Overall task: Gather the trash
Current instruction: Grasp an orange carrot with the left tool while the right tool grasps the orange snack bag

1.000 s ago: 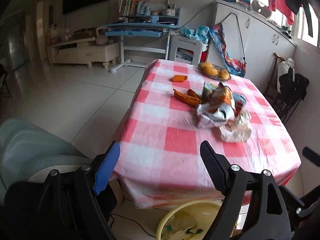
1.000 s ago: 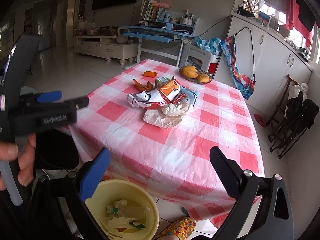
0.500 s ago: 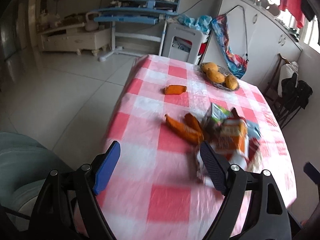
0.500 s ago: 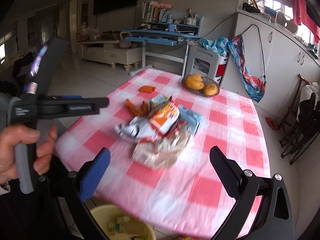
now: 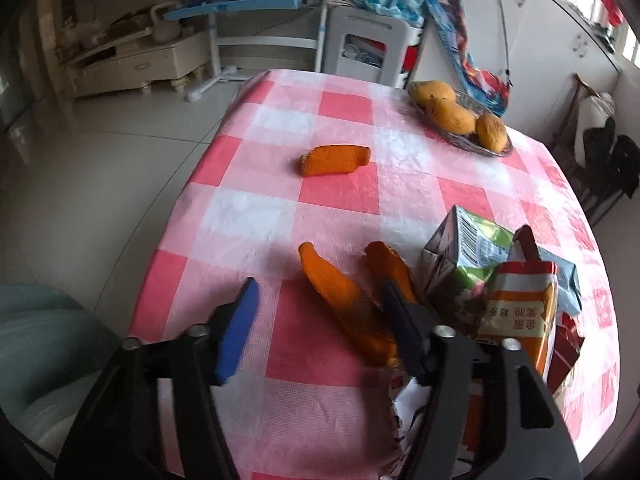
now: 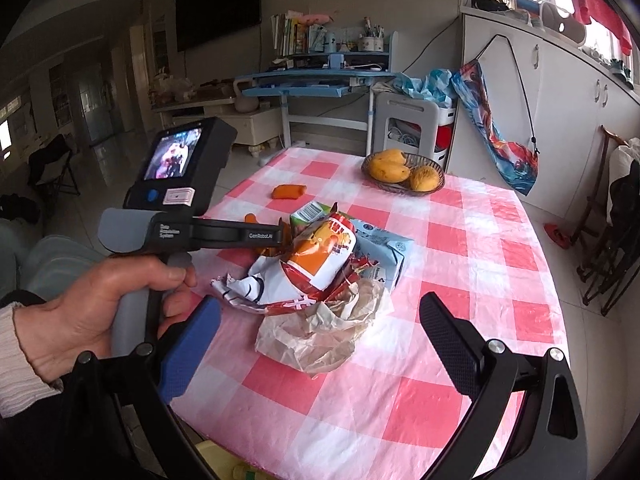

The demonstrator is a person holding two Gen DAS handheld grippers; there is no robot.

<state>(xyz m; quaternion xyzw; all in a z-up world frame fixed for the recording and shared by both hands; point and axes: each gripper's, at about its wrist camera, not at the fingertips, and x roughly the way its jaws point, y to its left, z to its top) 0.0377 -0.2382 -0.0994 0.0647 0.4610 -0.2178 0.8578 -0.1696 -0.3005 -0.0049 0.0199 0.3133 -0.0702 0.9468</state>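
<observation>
To pick up the long orange peel well, the left gripper should go lower so one finger sits on each side of it, then squeeze softly, because the peel is thin and could slip or tear. The left gripper's jaws have just been closing and are now about half open, with the peel lying between them on the checked tablecloth but not pinched yet, and a second peel is just behind the right finger. The right gripper is wide open and holds nothing, with the pile of wrappers just in front of it
</observation>
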